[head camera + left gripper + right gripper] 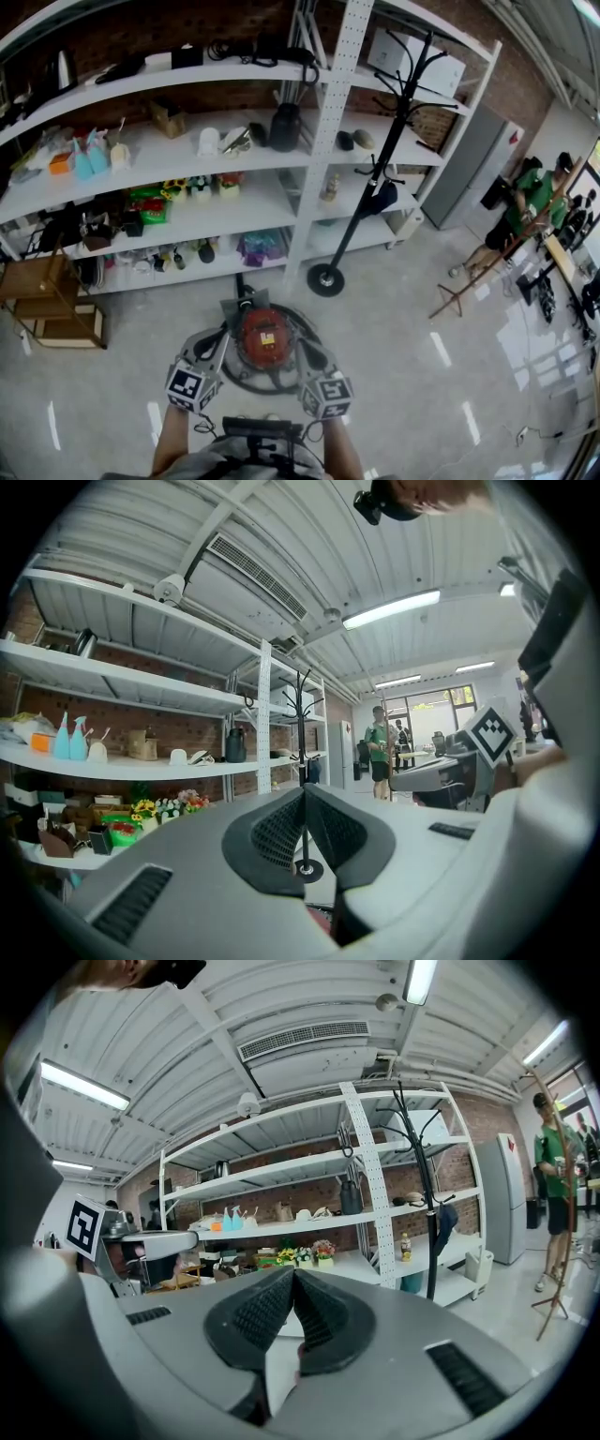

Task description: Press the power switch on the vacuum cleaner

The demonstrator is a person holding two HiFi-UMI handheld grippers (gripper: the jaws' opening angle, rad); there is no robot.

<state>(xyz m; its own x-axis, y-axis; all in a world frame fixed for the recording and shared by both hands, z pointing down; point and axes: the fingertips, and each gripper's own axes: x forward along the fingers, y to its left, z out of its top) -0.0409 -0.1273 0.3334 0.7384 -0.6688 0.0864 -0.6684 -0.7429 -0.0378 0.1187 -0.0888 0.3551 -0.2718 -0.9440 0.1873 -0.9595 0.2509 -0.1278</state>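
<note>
Round red canister vacuum cleaner point(265, 337) stood on the glossy grey floor point(403, 375) before the white metal shelving point(319, 159), flanked by left gripper point(217, 339) and right gripper point(307, 349); both jaw pairs met, empty.

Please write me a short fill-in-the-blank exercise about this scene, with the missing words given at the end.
1. The vacuum cleaner on the floor has a ___ top.
2. The jaws of the left gripper and of the right gripper are ___, with nothing between them.
3. The tall coat rack beside the shelves is ___ in colour.
Missing words: red; shut; black.
</note>
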